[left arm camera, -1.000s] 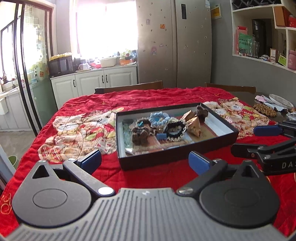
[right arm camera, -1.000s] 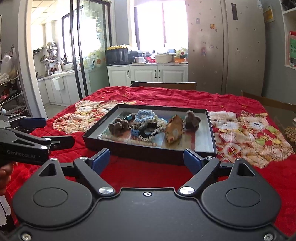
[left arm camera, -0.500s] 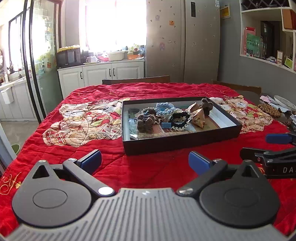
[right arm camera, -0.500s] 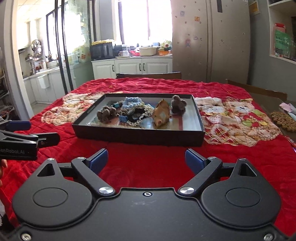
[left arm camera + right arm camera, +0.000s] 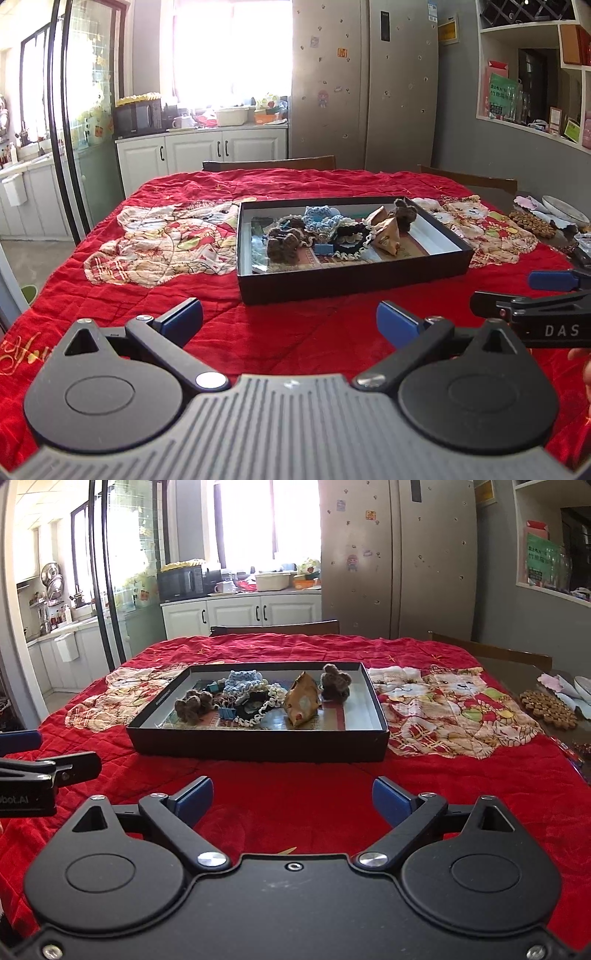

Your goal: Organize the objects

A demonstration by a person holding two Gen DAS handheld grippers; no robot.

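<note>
Small items [image 5: 258, 701] are all lying inside the black tray [image 5: 258, 744]; both grippers [image 5: 290, 319] [image 5: 291, 797] hovering before it, jaws apart, empty

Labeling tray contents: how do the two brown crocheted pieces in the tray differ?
The left brown crochet piece lies low near the tray's front left, beside the blue binder clip. The right brown crochet piece sits taller, farther back, behind the tan pouch. Both are fuzzy brown yarn, untouched.
</note>
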